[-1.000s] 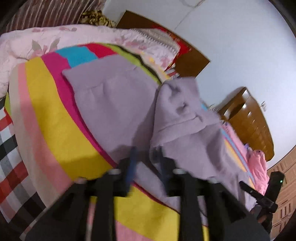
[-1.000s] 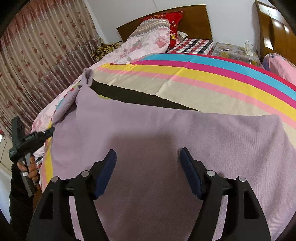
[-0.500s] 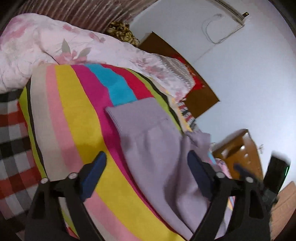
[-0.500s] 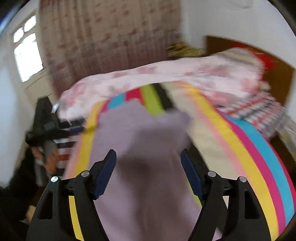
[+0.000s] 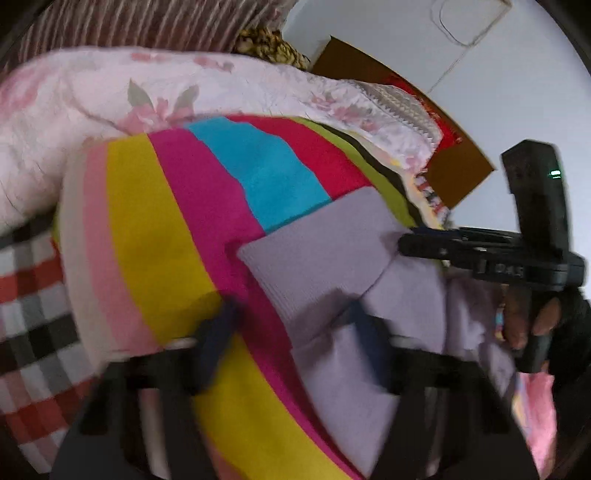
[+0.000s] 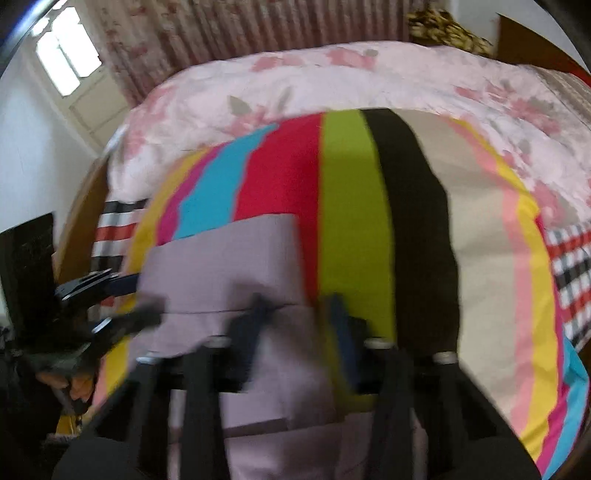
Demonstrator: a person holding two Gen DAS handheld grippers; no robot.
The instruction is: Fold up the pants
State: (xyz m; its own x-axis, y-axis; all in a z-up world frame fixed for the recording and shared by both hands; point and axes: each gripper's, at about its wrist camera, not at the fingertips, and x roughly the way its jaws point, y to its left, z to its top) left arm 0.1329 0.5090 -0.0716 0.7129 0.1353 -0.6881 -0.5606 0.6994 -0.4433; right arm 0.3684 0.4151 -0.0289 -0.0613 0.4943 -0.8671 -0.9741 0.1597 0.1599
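Observation:
The lavender pants [image 5: 321,258] lie folded on the striped sheet, their squared end [image 6: 221,258] pointing towards the quilt. My left gripper [image 5: 291,336] hovers low over the near edge of that end. Its blurred jaws are closing, with the cloth's edge between them and no pinch visible. My right gripper [image 6: 297,321] is over the opposite edge of the pants. Its jaws are also closing, with cloth between them and no pinch showing. Each gripper shows in the other's view: the right gripper [image 5: 410,245] held by a hand [image 5: 532,325], and the left gripper [image 6: 136,301].
A striped sheet [image 5: 159,240] covers the bed. A pink floral quilt [image 6: 332,74] is bunched along its far side. Plaid bedding [image 5: 29,302] lies at the sheet's edge, and a wooden headboard [image 5: 454,173] stands by the white wall. A curtain [image 6: 221,29] and window [image 6: 66,62] are behind.
Both grippers have shifted to the folded end of the pants and their jaws have narrowed. The right one swung far across the bed and rolled. The raised cloth now lies flat.

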